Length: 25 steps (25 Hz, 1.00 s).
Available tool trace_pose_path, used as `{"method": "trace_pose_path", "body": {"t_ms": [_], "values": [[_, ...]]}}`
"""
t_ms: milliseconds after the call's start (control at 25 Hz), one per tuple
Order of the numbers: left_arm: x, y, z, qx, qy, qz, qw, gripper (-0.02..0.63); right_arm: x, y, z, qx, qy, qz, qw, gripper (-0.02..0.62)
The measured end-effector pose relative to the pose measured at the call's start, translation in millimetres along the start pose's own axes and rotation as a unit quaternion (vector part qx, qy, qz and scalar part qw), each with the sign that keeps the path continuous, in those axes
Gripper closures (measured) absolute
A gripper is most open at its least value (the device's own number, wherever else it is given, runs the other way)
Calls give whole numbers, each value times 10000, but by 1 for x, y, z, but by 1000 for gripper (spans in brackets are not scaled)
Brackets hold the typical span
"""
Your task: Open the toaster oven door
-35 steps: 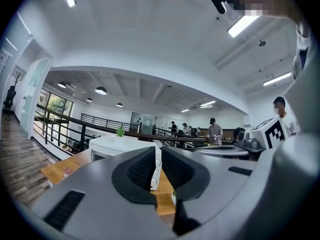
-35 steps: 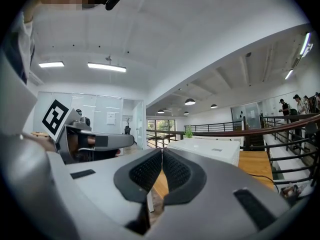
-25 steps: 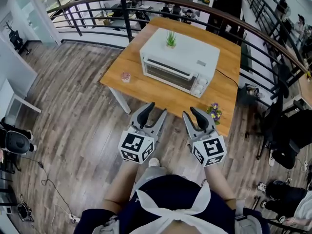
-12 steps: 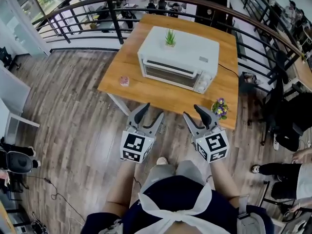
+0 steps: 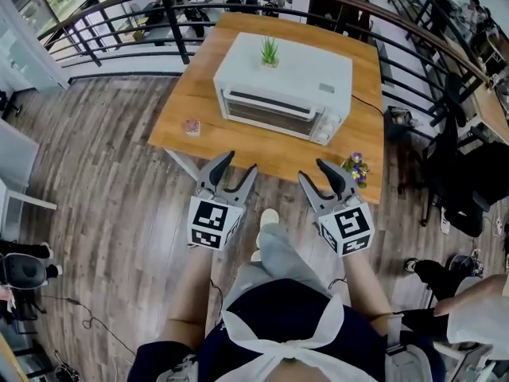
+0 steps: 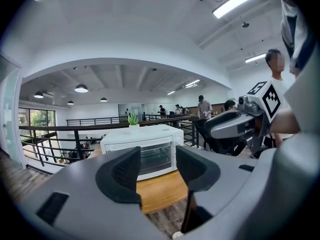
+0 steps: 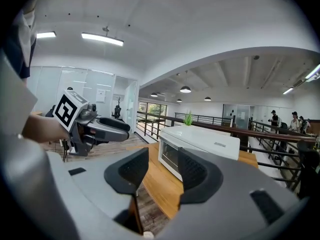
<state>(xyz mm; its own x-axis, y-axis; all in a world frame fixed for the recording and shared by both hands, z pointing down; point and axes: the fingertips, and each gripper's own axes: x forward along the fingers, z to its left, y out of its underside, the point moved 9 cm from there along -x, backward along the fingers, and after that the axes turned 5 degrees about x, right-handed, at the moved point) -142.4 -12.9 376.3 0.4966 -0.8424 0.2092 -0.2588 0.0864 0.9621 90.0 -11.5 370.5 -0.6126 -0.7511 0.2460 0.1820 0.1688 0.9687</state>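
The left hand-held gripper (image 5: 238,164) and right hand-held gripper (image 5: 312,171) both have their jaws spread, having just been opening, with nothing between them. They hang side by side over the floor at the near edge of the worktop (image 5: 195,94), well short of the oven (image 5: 282,78). The oven sits mid-worktop, its door (image 5: 266,111) shut and facing the person.

The risks ahead look like these:

- The right gripper is nearest the flowers (image 5: 353,168), which stand at the worktop's near corner. A reach that swings wide could knock them off the edge.
- The handle (image 5: 265,98) along the door's top is a thin bar. A shallow or off-centre pinch would likely slip off as the door swings down.
- The oven looks light and is not braced. A pull straight outward, rather than down along the hinge arc, might drag it forward or tip it.
- Any such jolt could topple the plant (image 5: 270,52) on its top.
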Motion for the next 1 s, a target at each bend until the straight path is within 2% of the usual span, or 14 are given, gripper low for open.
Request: {"method": "trace_pose_path", "body": {"t_ms": [400, 720, 1000], "values": [[39, 4, 29, 331, 58, 117, 9994, 393, 38, -1, -34, -116, 110, -80, 9998, 414], [73, 0, 60, 626, 97, 307, 9975, 391, 79, 2, -61, -262, 132, 220, 9993, 394], [101, 5, 73, 880, 376, 609, 9935, 388, 104, 4, -77, -358, 155, 413, 9984, 393]]}}
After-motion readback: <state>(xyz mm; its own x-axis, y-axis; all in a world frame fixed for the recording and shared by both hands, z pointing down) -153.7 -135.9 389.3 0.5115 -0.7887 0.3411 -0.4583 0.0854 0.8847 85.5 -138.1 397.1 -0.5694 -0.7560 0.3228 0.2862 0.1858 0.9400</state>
